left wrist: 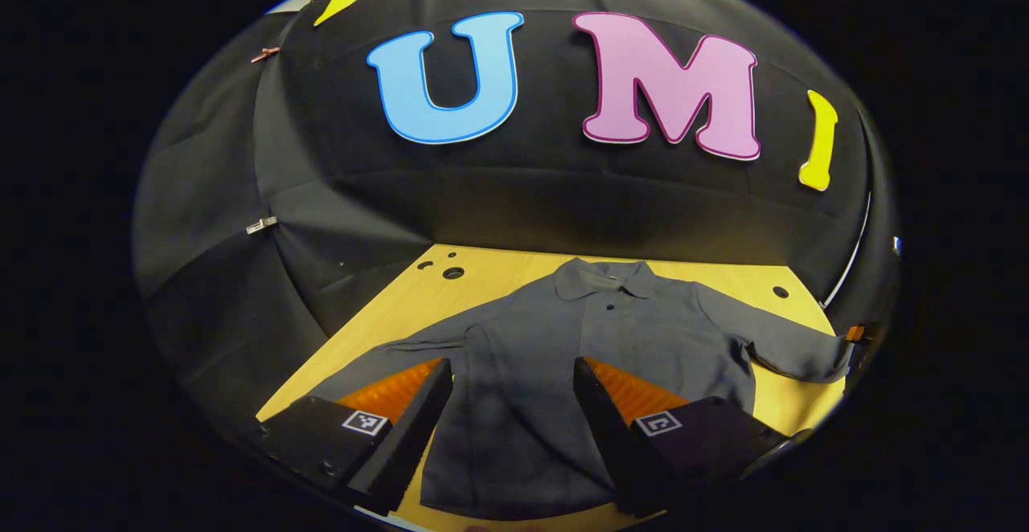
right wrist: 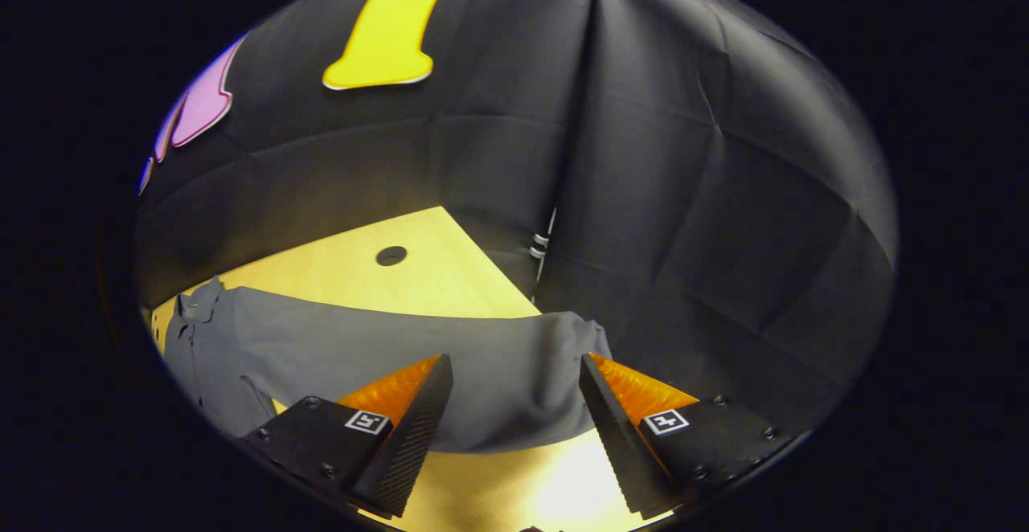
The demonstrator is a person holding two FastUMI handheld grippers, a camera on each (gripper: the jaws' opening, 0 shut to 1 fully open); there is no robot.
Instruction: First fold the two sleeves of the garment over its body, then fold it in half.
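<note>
In the left gripper view we see our left gripper (left wrist: 508, 371) with its jaws spread wide and holding nothing. They hover over the lower body of the shirt (left wrist: 555, 347), apart from the cloth as far as we can tell. The shirt lies flat and face up on the bench (left wrist: 386, 307), collar (left wrist: 604, 278) at 12 o'clock and hem toward 6. Its one sleeve (left wrist: 402, 349) runs out toward 9 o'clock, lying along the bench near the left finger (left wrist: 410, 427). The other sleeve (left wrist: 792, 347) stretches toward 3 o'clock, its cuff at the bench's edge. Both sleeves are spread out, neither folded over the body. Round holes (left wrist: 453, 272) mark the bench at 11 o'clock, and another sits at 2 o'clock, past the shoulder.

In the right gripper view the shirt's body shows at 9 o'clock, bunched a little. From there the sleeve (right wrist: 450, 355) runs toward 3 o'clock, and its cuff end (right wrist: 579, 331) hangs at the bench corner. Our right gripper (right wrist: 514, 375) has its jaws wide apart, gripping nothing, with the sleeve's end seen between the two fingers. We cannot tell whether they touch the cloth. A round hole (right wrist: 391, 255) lies in the bench (right wrist: 346, 267) at 11 o'clock, beyond the sleeve.
</note>
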